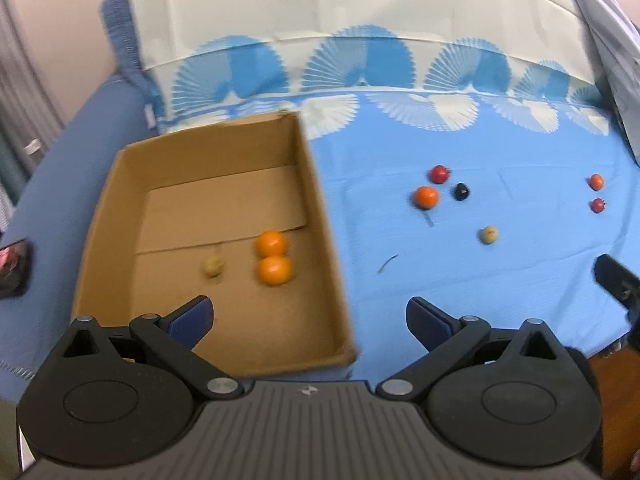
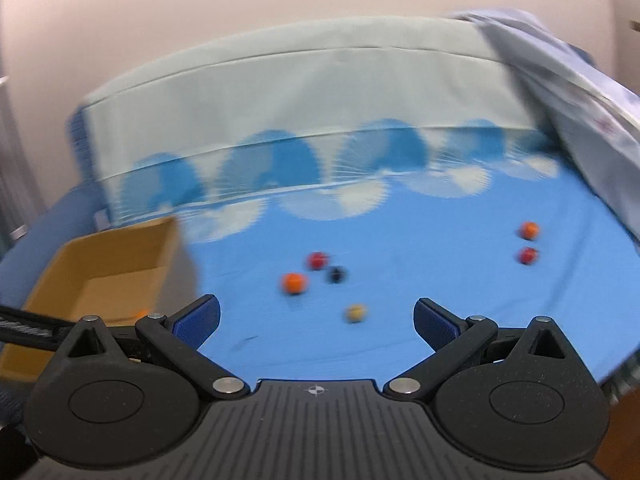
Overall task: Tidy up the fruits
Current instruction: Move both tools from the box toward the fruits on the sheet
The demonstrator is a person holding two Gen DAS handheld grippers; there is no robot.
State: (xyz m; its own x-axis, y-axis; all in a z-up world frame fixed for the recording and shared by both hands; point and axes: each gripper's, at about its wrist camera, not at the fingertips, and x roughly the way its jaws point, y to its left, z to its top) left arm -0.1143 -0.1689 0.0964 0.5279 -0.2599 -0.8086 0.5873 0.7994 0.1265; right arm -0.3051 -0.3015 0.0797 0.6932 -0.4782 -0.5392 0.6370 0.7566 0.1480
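While both grippers hang empty, the next pick looks like one of the loose fruits on the bed.

Left gripper: the left gripper has its jaws spread wide with nothing between them, poised over the near right corner of the cardboard box.

Right gripper: the right gripper is also spread wide and empty, facing the loose fruit; motion blur softens this view.

Nearest target: the tan fruit lies closest to the near edge of the bed, alone and well clear of its neighbours, so it seems the easiest grasp.

How to pick: I would straddle it with both pads level, close gently since small round fruit rolls, then lift straight before crossing to the box.

Middle cluster: an orange, a red fruit and a dark fruit sit near each other; approaching from the open side should avoid knocking them.

Far right pair: a small orange and a second red fruit lie close together near the right edge.

Already boxed: two oranges touch each other and a tan fruit lies beside them.

Surface: a blue bedsheet, soft and slightly creased, so fruit may wander.

Room: a fan-patterned pillow runs along the far edge, with a plain pale wall beyond it.
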